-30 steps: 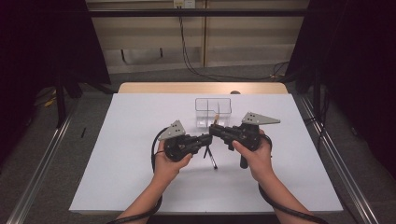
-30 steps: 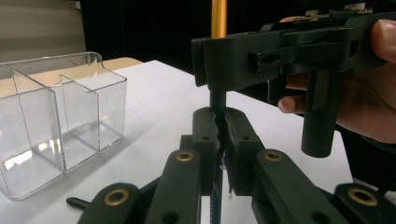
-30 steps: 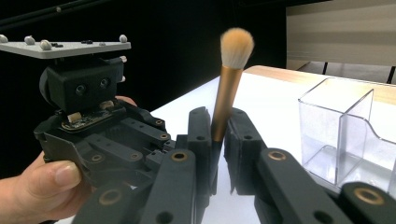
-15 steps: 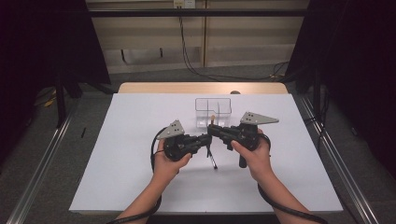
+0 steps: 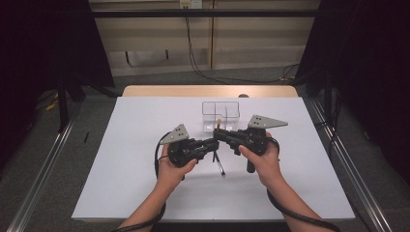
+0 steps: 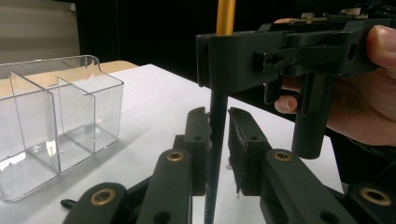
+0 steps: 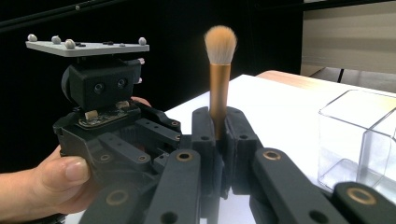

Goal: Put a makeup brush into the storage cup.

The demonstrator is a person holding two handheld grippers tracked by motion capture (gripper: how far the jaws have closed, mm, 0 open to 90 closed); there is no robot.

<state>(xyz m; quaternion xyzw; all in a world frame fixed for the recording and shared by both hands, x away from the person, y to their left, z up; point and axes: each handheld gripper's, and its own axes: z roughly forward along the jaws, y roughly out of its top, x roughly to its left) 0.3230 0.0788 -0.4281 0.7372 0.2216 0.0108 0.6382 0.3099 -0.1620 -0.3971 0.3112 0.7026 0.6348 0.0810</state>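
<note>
A makeup brush (image 7: pixel 219 84) with pale bristles, a gold ferrule and a black handle (image 6: pixel 215 140) stands upright above the white table (image 5: pixel 121 159). My right gripper (image 7: pixel 219 121) is shut on it at the bottom of the ferrule. My left gripper (image 6: pixel 217 121) sits lower, its jaws either side of the black handle with a slim gap showing on one side. In the high view the two grippers meet nose to nose at the table's middle, left gripper (image 5: pixel 214 144) and right gripper (image 5: pixel 220 133), and the handle's end (image 5: pixel 222 172) reaches down to the table.
A clear plastic box (image 5: pixel 221 116) with divided compartments stands just behind the grippers, empty. It appears at the left of the left gripper view (image 6: pixel 60 121) and at the right of the right gripper view (image 7: pixel 359 140). Metal rails run along both sides of the table.
Hardly anything differs. Both hands hold their places around the brush, with only a slight sideways drift of the right gripper.
</note>
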